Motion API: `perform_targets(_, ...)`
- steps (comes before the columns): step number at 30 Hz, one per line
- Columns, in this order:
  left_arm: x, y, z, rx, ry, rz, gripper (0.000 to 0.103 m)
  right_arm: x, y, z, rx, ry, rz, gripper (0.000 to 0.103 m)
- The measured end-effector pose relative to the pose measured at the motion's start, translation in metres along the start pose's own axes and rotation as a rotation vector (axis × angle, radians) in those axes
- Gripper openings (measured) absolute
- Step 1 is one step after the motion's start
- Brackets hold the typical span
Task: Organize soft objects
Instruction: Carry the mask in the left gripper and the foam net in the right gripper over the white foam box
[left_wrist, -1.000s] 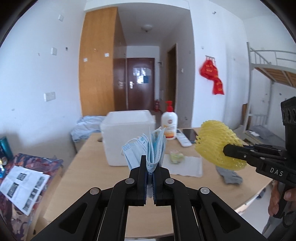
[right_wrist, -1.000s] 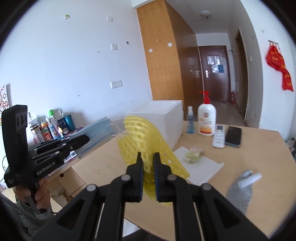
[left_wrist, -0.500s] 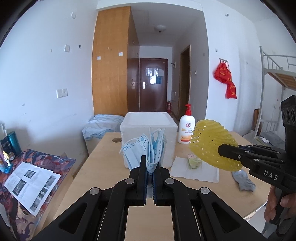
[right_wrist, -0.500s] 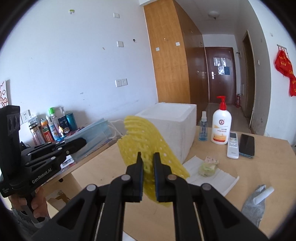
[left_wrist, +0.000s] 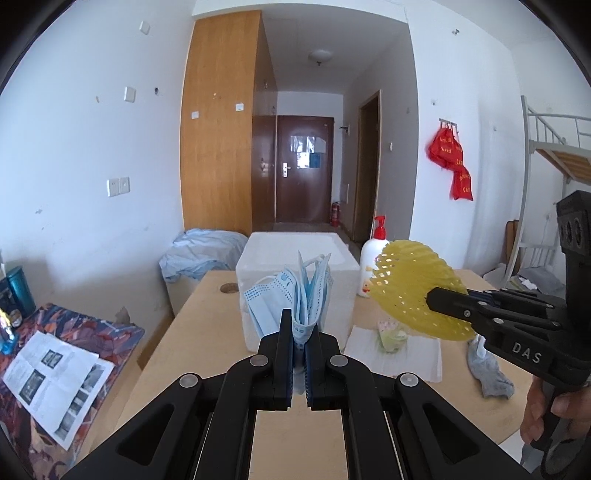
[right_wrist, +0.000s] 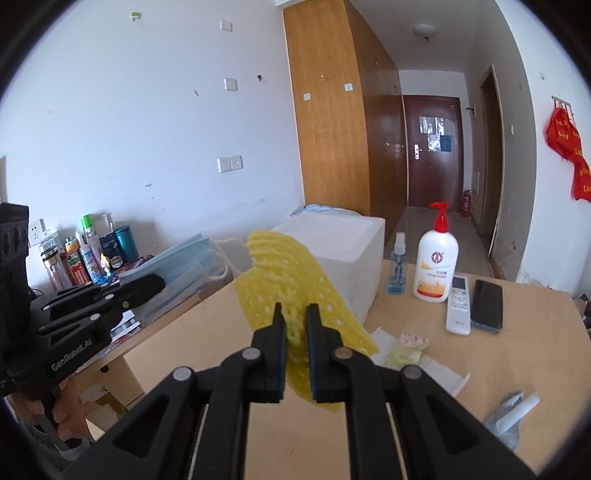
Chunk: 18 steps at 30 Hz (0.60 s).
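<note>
My left gripper (left_wrist: 298, 325) is shut on a bunch of blue face masks (left_wrist: 291, 295), held upright in the air in front of a white foam box (left_wrist: 295, 254). From the right wrist view the same masks (right_wrist: 177, 273) stick out of the left gripper (right_wrist: 157, 286) at the left. My right gripper (right_wrist: 295, 314) is shut on a yellow foam fruit net (right_wrist: 291, 291), held over the table's near left corner. In the left wrist view the net (left_wrist: 410, 291) hangs right of the box, pinched by the right gripper (left_wrist: 432, 301).
On the wooden table (right_wrist: 517, 350) lie a white tissue with a soft greenish lump (right_wrist: 406, 350), a grey sock (right_wrist: 506, 424), a lotion pump bottle (right_wrist: 436, 266), a spray bottle (right_wrist: 397, 273), a remote (right_wrist: 458, 310) and a phone (right_wrist: 487, 304). Several bottles (right_wrist: 85, 254) stand at left.
Both grippers have moved left with their loads still held. The foam box now stands straight behind the masks, and the net has come closer to the box.
</note>
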<state>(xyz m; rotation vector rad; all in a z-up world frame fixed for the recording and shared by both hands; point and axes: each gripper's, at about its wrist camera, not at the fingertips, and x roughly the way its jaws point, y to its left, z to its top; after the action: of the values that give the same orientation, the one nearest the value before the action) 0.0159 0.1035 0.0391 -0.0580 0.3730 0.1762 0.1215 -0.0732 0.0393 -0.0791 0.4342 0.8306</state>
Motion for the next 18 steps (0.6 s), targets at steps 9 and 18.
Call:
perform_targets(9,0.025,0.004,0.02,-0.004,0.001,-0.005,0.004,0.017,-0.012,0.023,0.001,0.002,-0.003,0.012)
perform_targets(18,0.053,0.014,0.038,-0.016,0.01,-0.003,0.004,0.043,-0.021,0.046,-0.004,0.03,-0.016,0.012)
